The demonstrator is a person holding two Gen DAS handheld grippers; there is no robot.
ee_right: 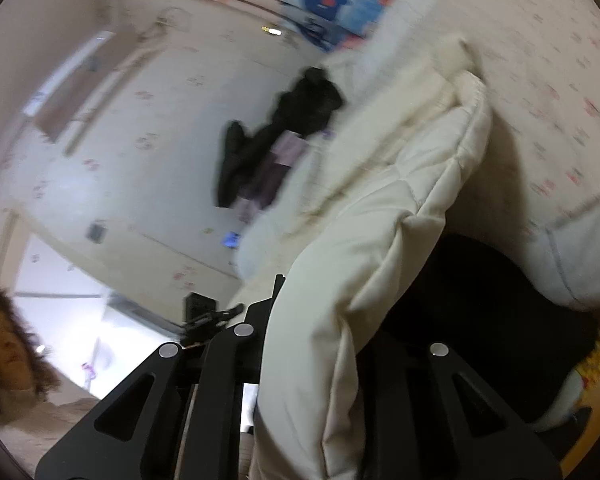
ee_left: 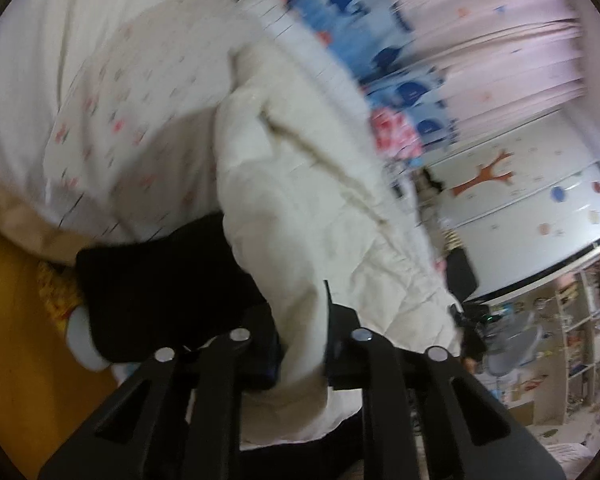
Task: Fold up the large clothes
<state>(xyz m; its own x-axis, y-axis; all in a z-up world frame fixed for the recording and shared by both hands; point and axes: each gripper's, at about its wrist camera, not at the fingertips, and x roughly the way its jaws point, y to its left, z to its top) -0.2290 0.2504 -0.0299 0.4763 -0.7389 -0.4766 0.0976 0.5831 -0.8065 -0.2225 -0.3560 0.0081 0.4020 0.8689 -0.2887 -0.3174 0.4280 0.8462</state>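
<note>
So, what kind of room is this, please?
Most likely a child's bedroom. A bed with a small-print sheet fills much of the view, a wardrobe with a tree decal stands behind, and open shelves hold small items. Pink curtains hang by it.

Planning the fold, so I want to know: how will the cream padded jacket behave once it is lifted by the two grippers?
The cream padded jacket will probably sag between the left gripper and right gripper, since it already drapes in soft folds. Its puffy quilting suggests that it is light but bulky. It may spring back after folding.
</note>
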